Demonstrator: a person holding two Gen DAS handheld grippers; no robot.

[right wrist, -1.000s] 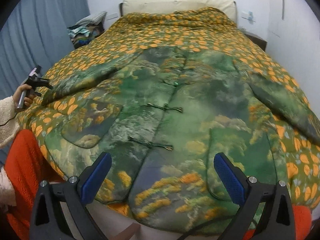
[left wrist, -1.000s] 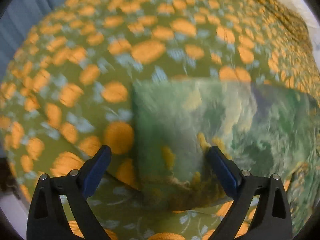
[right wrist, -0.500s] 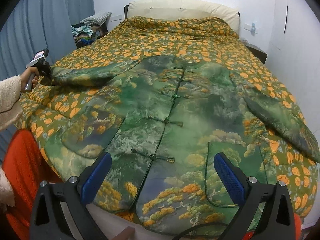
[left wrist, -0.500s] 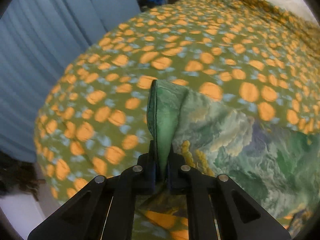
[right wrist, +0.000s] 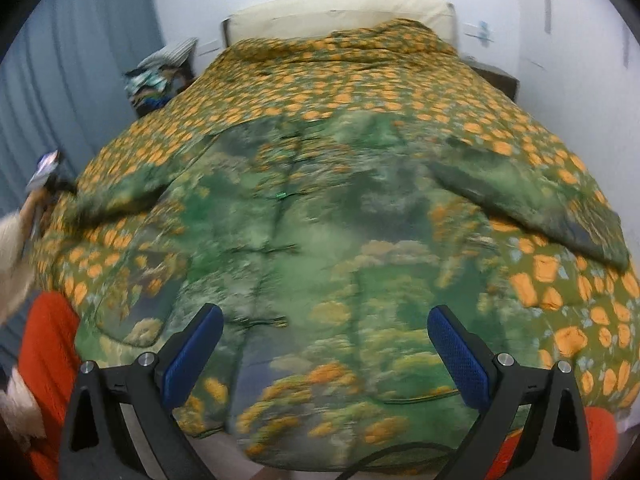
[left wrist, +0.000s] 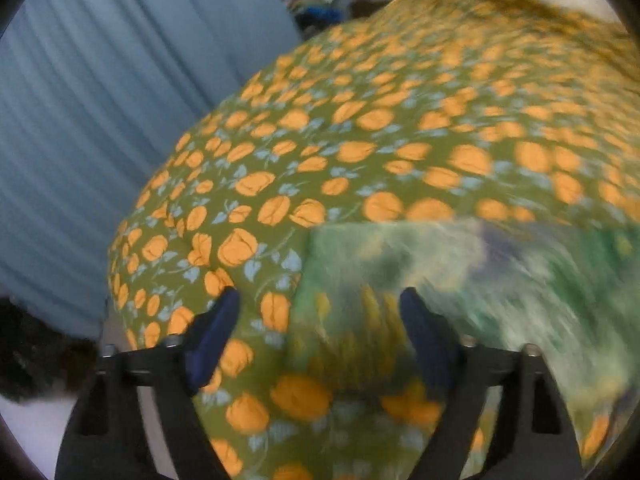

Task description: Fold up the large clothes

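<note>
Bedroom: quilted bed (right wrist: 360,80), curtains (right wrist: 80,80).

green jacket (right wrist: 320,240) — spread flat, floral quilt (right wrist: 360,80)

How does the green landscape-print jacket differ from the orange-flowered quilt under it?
The green landscape-print jacket shows hazy trees and clouds; the orange-flowered quilt repeats orange blooms on olive. The jacket has a row of front fastenings and sleeves; the quilt is one plain sheet. The jacket covers only part of the quilt. Both lie spread flat.

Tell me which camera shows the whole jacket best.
The right wrist view: the jacket lies spread on the bed with front, both sleeves and pockets visible, though blurred. The left wrist view shows only a blurred sleeve end.
</note>
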